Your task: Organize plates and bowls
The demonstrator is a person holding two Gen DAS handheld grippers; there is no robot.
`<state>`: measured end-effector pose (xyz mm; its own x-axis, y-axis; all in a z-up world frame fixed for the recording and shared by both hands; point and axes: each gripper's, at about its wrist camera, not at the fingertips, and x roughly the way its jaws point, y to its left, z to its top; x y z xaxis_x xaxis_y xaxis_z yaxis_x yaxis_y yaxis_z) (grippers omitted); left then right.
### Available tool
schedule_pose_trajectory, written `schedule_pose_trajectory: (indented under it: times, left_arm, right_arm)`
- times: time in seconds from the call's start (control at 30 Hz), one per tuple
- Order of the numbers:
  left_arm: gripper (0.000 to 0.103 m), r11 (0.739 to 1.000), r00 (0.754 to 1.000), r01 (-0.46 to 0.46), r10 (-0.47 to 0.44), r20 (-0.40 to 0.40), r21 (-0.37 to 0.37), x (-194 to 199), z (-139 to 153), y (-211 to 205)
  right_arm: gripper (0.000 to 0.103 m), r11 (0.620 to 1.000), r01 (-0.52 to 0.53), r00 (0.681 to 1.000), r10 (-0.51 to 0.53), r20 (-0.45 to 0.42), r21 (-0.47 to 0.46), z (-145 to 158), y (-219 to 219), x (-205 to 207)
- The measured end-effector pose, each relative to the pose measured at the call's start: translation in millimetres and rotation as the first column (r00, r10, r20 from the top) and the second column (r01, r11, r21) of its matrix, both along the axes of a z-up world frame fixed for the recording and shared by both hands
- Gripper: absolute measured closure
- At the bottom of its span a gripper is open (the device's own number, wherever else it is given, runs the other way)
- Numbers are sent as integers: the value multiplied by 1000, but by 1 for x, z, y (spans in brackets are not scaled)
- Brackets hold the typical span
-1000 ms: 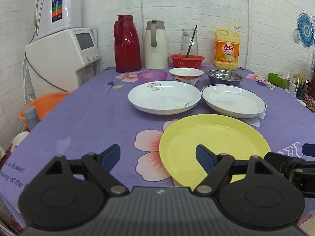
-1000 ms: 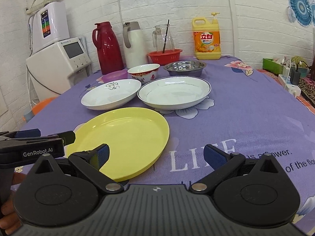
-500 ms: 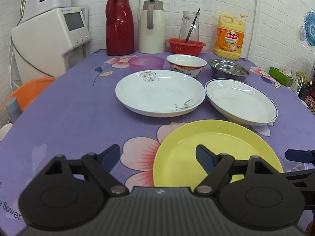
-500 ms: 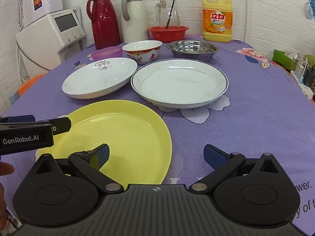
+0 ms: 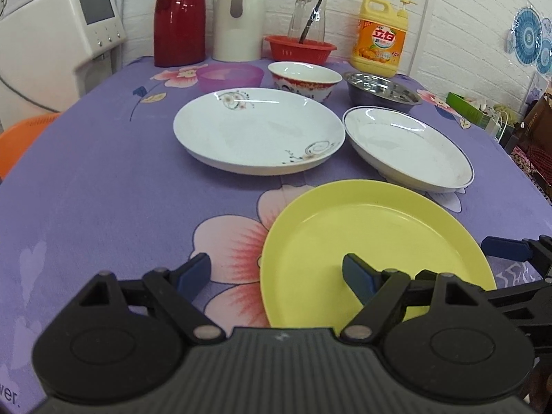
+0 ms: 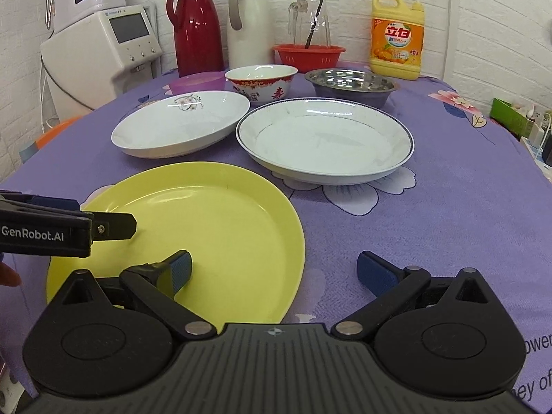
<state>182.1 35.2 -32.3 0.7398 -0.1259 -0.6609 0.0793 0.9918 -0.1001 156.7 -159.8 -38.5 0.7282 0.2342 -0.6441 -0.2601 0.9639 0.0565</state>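
Observation:
A yellow plate (image 5: 372,241) (image 6: 207,220) lies nearest me on the purple tablecloth. Behind it sit a white floral plate (image 5: 258,131) (image 6: 179,124) and a blue-rimmed white plate (image 5: 407,145) (image 6: 324,138). Further back stand a purple bowl (image 5: 229,76), a red-patterned bowl (image 5: 303,77) (image 6: 260,81) and a steel bowl (image 5: 381,89) (image 6: 350,84). My left gripper (image 5: 276,274) is open, straddling the yellow plate's left rim. My right gripper (image 6: 274,270) is open over the plate's right rim. Neither holds anything.
At the back stand a red flask (image 5: 179,17), a white flask (image 5: 239,13), a glass jug (image 6: 310,20), a red basket (image 5: 300,46) and a yellow detergent bottle (image 6: 396,34). A white appliance (image 5: 58,31) stands left. An orange basin (image 5: 17,138) sits beyond the table's left edge.
Both grippers have moved forward and lower over the table, so the plates loom larger. Both stayed open. No dish has moved.

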Motion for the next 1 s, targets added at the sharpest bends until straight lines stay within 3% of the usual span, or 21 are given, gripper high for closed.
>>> schedule_pose_trajectory:
  times: [0.13, 0.4, 0.47, 0.53, 0.57, 0.63, 0.77, 1.0]
  left_arm:
    - [23, 999, 999, 47, -48, 15, 16, -5, 8, -1]
    - [28, 995, 996, 91, -91, -7, 39, -5, -4, -8]
    - [36, 995, 996, 94, -94, 4, 31, -6, -3, -9]
    - [54, 994, 994, 110, -110, 8, 7, -6, -2, -12]
    - [53, 994, 994, 112, -112, 9, 6, -7, -2, -15]
    - [56, 996, 996, 89, -89, 11, 8, -8, -2, -15]
    - [57, 999, 999, 47, -47, 18, 7, -17, 5, -2]
    - [58, 996, 996, -77, 75, 51, 51, -39, 23, 42]
  right_arm:
    - [0, 996, -22, 999, 18, 48, 89, 13, -9, -9]
    - [0, 996, -44, 999, 42, 24, 82, 3, -8, -8]
    - [0, 997, -43, 998, 41, 36, 59, 2, -6, -9]
    - [0, 997, -53, 998, 51, 48, 51, 1, -3, -12]
    - [0, 997, -67, 997, 65, 52, 44, 1, 0, -14]
    - [0, 998, -60, 996, 59, 63, 11, 2, 9, -19]
    - [0, 996, -74, 996, 71, 62, 44, 8, 15, -22]
    - [0, 979, -194, 977, 187, 98, 68, 20, 61, -20]
